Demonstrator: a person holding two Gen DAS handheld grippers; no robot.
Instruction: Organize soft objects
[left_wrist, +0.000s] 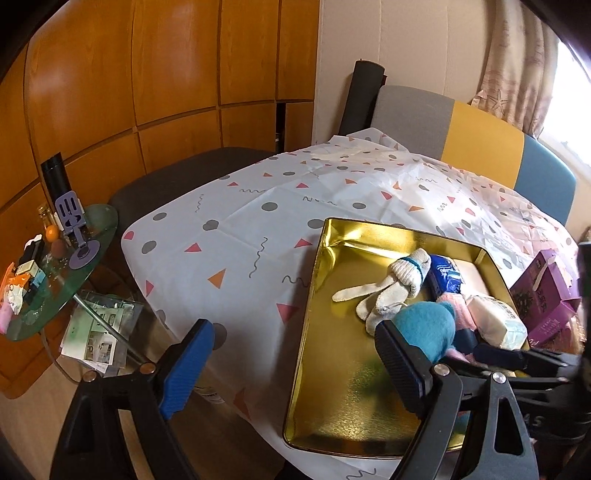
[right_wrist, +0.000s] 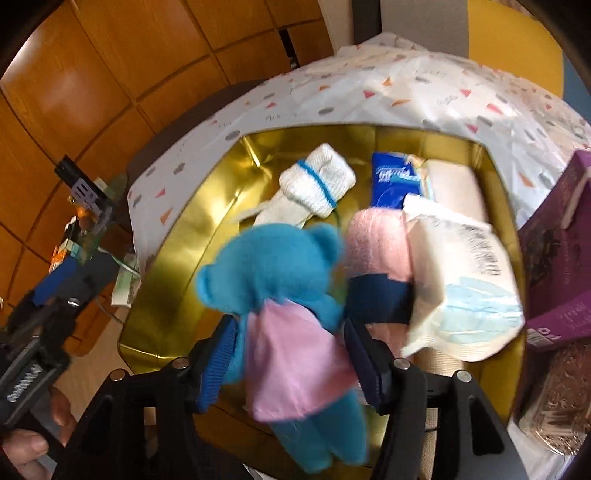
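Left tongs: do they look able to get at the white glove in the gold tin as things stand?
Probably yes. The left tongs stand open and empty, and the white glove lies exposed on the gold tin floor; only the blue teddy crowds its near side.

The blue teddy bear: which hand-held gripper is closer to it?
Right. The right hand-held gripper has the blue teddy bear between its fingers, over the gold tray. The left hand-held gripper is wide open beside it, with nothing between its fingers.
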